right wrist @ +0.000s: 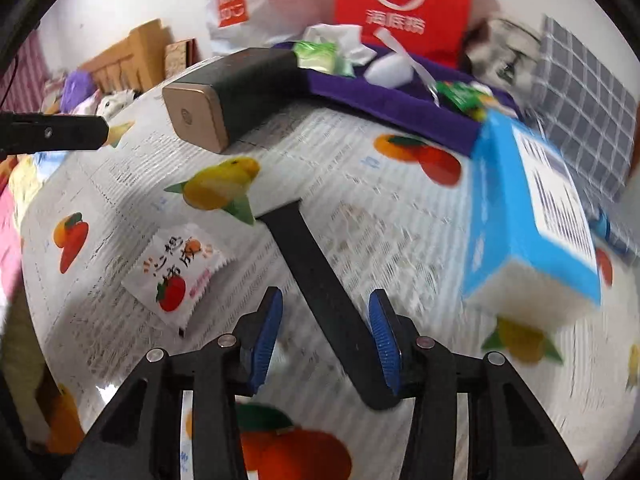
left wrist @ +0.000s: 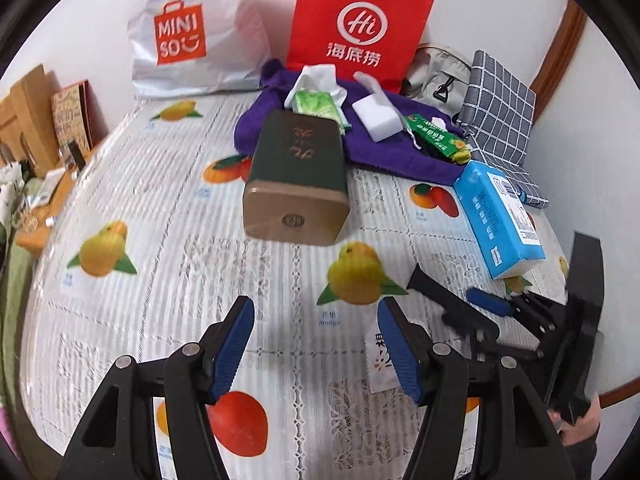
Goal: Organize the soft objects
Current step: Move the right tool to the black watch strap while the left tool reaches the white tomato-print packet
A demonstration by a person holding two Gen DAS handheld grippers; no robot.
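Note:
A blue tissue pack (left wrist: 500, 216) (right wrist: 532, 216) lies on the fruit-print tablecloth (left wrist: 168, 216) at the right. Behind it a purple towel (left wrist: 384, 156) carries a green tissue pack (left wrist: 320, 106), a white block (left wrist: 376, 116) and a green packet (left wrist: 436, 136). My left gripper (left wrist: 314, 308) hangs open over bare cloth, nothing between its pads. A small white sachet (right wrist: 176, 272) lies left of my right gripper (right wrist: 326, 296). A black flat bar (right wrist: 320, 280) runs between the right jaws, against the right pad, with a gap to the left pad.
A dark green tin with a gold lid (left wrist: 296, 184) lies on its side mid-table. A white Miniso bag (left wrist: 188, 36) and a red bag (left wrist: 356, 24) lean on the back wall. A grey checked cloth (left wrist: 500, 100) and a grey pouch (left wrist: 436, 72) sit back right.

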